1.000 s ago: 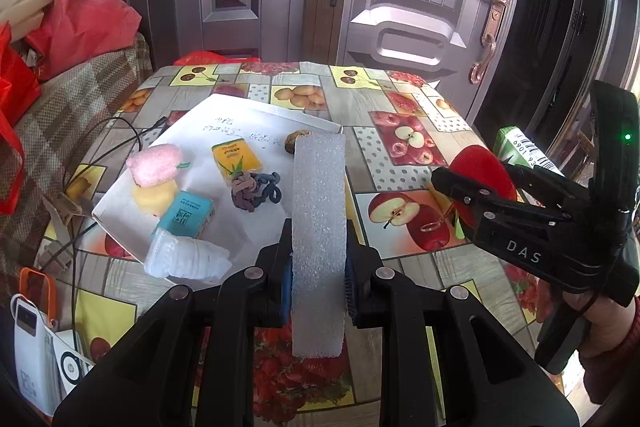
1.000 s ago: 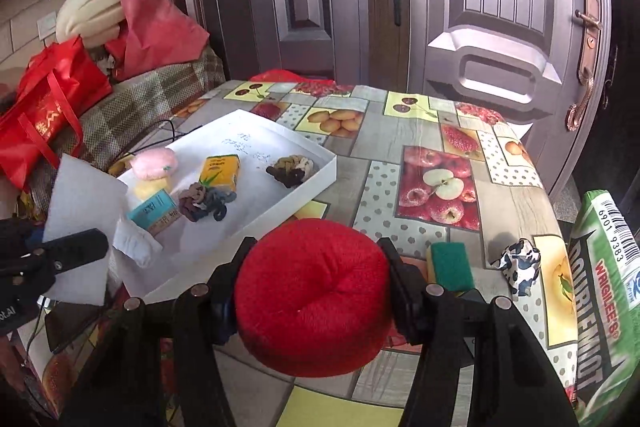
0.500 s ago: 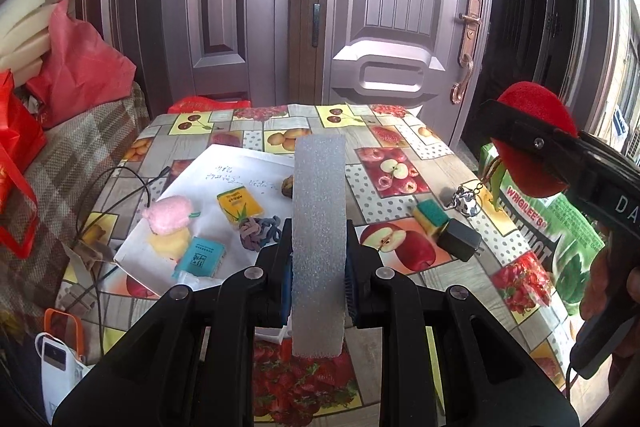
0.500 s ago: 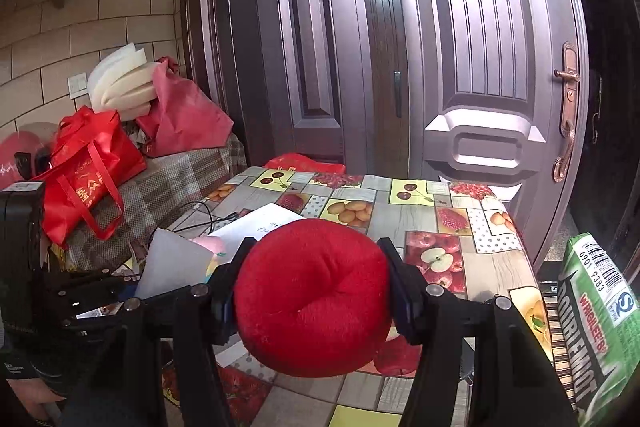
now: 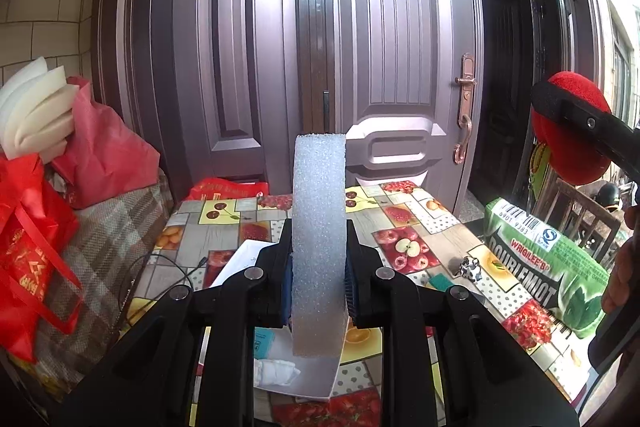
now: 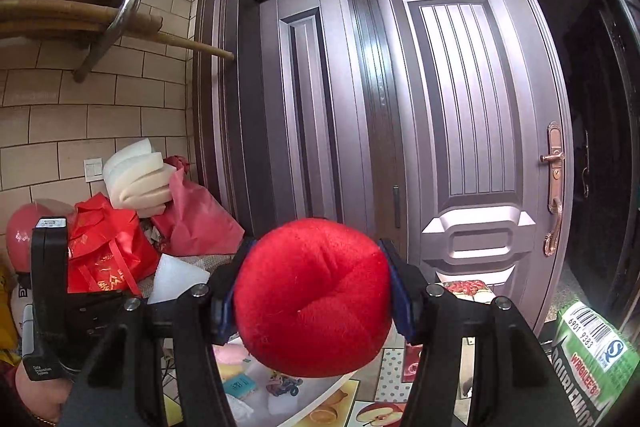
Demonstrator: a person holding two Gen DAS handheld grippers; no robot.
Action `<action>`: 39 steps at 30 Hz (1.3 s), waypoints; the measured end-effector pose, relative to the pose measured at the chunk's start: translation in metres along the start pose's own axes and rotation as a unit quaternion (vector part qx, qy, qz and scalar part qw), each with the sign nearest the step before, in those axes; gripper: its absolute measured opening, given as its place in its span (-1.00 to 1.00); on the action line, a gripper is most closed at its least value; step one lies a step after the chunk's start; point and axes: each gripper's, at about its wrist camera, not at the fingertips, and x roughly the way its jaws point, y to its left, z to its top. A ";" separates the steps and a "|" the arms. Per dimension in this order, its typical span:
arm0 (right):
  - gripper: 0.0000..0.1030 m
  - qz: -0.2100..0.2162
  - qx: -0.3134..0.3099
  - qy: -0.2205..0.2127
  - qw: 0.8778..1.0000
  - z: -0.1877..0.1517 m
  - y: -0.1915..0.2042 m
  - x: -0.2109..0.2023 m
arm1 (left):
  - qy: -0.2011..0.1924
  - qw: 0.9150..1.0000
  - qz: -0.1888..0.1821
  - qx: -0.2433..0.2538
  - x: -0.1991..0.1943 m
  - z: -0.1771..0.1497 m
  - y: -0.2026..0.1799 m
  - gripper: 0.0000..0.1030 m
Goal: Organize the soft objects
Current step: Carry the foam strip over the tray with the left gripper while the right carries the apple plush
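Behind everything I see the big brown-purple panelled metal door (image 5: 384,67), and below it the table with the fruit-pattern oilcloth (image 5: 424,223). On this table lies the flat white cardboard tray (image 5: 240,259), which already holds several small soft things; I judge it is the collecting place for the task. At the right table edge stands the green printed chewing-gum bag (image 5: 548,267).

The left gripper (image 5: 318,279) is clenched on the tall white foam block (image 5: 319,227). The block stands upright between the two pads and rises above them, so it hides a part of the tray. I think it is held by its narrow sides because these fit between the fingers.

The right gripper (image 6: 312,297) grasps the round red plush cushion (image 6: 314,297). The cushion fills the gap, and the pads press into its sides. Both things hang in the air above the table, well apart from each other.
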 end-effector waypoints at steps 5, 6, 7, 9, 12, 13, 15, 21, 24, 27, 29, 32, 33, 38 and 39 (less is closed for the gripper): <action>0.16 0.006 -0.009 0.001 1.000 0.001 0.007 0.003 | -0.001 1.000 0.001 -0.005 0.002 -0.001 0.008 -0.62; 0.16 0.007 -0.009 0.000 1.000 0.002 0.009 0.003 | -0.001 1.000 0.001 -0.006 0.002 -0.002 0.010 -0.62; 0.16 0.007 -0.011 0.000 1.000 0.002 0.009 0.003 | -0.001 1.000 0.001 -0.007 0.003 -0.002 0.011 -0.61; 0.16 0.008 -0.012 0.002 1.000 0.001 0.012 0.006 | 0.001 1.000 0.002 -0.009 0.005 -0.002 0.014 -0.62; 0.16 0.009 -0.012 0.010 1.000 -0.001 0.012 0.012 | 0.003 1.000 0.004 -0.014 0.010 -0.004 0.018 -0.61; 0.16 0.010 -0.013 0.013 1.000 -0.002 0.012 0.015 | 0.005 1.000 0.004 -0.016 0.012 -0.005 0.021 -0.62; 0.16 0.011 -0.015 0.019 1.000 -0.004 0.013 0.020 | 0.007 1.000 0.007 -0.021 0.016 -0.007 0.026 -0.62; 0.16 0.011 -0.014 0.040 0.999 -0.013 0.010 0.039 | 0.016 0.998 0.028 -0.047 0.033 -0.011 0.052 -0.61; 0.16 0.014 -0.009 0.058 0.998 -0.020 0.008 0.055 | 0.023 0.997 0.036 -0.059 0.044 -0.014 0.064 -0.62; 0.16 0.016 -0.007 0.082 0.996 -0.030 0.007 0.074 | 0.033 0.997 0.039 -0.065 0.056 -0.019 0.070 -0.61; 0.16 0.019 -0.007 0.104 0.994 -0.038 0.008 0.090 | 0.043 0.996 0.040 -0.067 0.067 -0.023 0.073 -0.61; 0.16 0.024 -0.002 0.142 0.990 -0.052 0.007 0.116 | 0.065 0.994 0.043 -0.073 0.089 -0.032 0.079 -0.62; 0.16 0.025 0.000 0.155 0.988 -0.058 0.007 0.126 | 0.073 0.994 0.043 -0.075 0.096 -0.035 0.082 -0.61; 0.16 0.026 0.014 0.222 0.975 -0.091 0.007 0.169 | 0.110 0.990 0.042 -0.082 0.130 -0.053 0.091 -0.61; 0.16 0.026 0.015 0.235 0.972 -0.098 0.007 0.177 | 0.117 0.989 0.042 -0.083 0.137 -0.056 0.093 -0.62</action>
